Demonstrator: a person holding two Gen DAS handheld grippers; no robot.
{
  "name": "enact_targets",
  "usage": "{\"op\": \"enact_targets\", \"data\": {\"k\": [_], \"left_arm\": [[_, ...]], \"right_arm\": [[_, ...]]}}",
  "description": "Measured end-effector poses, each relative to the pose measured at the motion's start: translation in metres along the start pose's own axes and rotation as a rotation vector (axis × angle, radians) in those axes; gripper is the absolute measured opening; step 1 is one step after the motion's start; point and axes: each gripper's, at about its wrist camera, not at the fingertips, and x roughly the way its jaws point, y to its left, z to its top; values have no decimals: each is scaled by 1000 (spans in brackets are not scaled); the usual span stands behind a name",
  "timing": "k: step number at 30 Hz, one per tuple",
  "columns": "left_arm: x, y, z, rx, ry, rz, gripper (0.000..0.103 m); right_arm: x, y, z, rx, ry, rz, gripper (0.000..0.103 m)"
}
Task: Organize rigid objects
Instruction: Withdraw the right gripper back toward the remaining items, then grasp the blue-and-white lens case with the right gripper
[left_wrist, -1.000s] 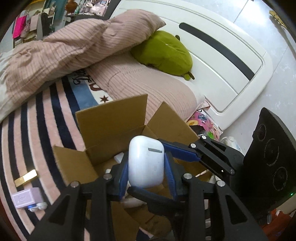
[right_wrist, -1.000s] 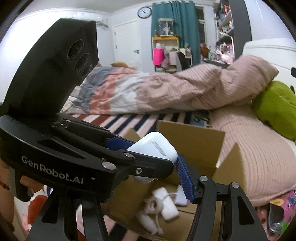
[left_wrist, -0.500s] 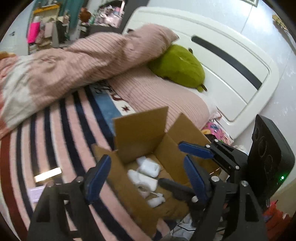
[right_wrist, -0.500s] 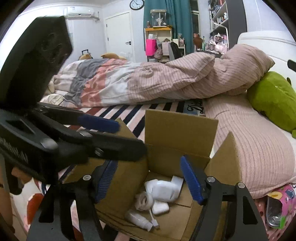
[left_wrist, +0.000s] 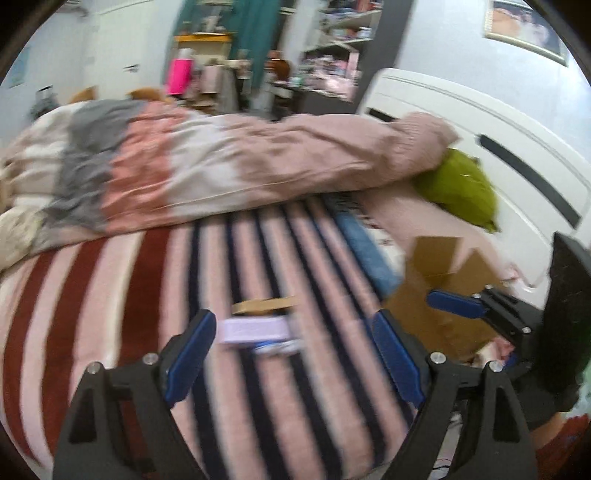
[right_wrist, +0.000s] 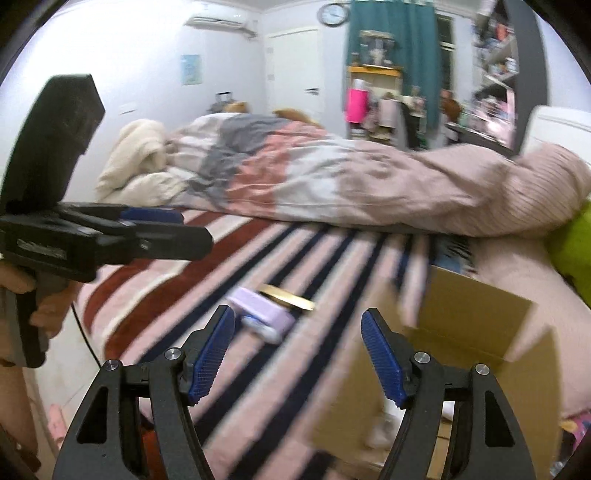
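Note:
My left gripper (left_wrist: 291, 354) is open and empty above the striped bedspread (left_wrist: 147, 295). Just ahead of it lie a lilac box (left_wrist: 255, 329), a small white and blue item (left_wrist: 275, 347) and a flat gold bar (left_wrist: 264, 305). The open cardboard box (left_wrist: 439, 288) stands to its right. My right gripper (right_wrist: 299, 354) is open and empty. It hangs near the cardboard box (right_wrist: 476, 332), with the lilac box (right_wrist: 260, 308) and gold bar (right_wrist: 290, 297) ahead. The left gripper also shows at the left of the right wrist view (right_wrist: 159, 229), and the right gripper's blue fingers (left_wrist: 456, 305) in the left wrist view.
A rumpled pink and grey duvet (left_wrist: 221, 170) lies across the far side of the bed. A green plush pillow (left_wrist: 461, 188) rests by the white headboard (left_wrist: 498, 147). Shelves, a teal curtain (right_wrist: 399, 55) and a door stand beyond the bed.
My left gripper opened and dropped the white earbud case into the cardboard box. Both grippers then swung left from the box towards the items on the stripes.

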Motion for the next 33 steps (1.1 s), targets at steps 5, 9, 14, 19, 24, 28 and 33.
{"op": "enact_targets", "data": {"k": [5,9,14,19,24,28,33], "left_arm": [[3,56,-36,-77,23,84,84],[19,86,-63,-130,62,93,84],[38,107,-81,-172,101,81,84],[49,114,-87,-192,112,71,84],[50,113,-89,-195,120,69,84],[46,105,-88,-174,119,66,84],[42,105,-89,-168,124,81,84]], "right_arm": [[53,37,-1,-18,77,86,68],[100,41,-19,26,166,86,68],[158,16,-42,177,234,-17,69],[189,-1,-46,286,239,-26,70],[181,13,-47,263,222,58,70],[170,24,-55,193,205,52,70],[187,16,-61,247,252,29,72]]}}
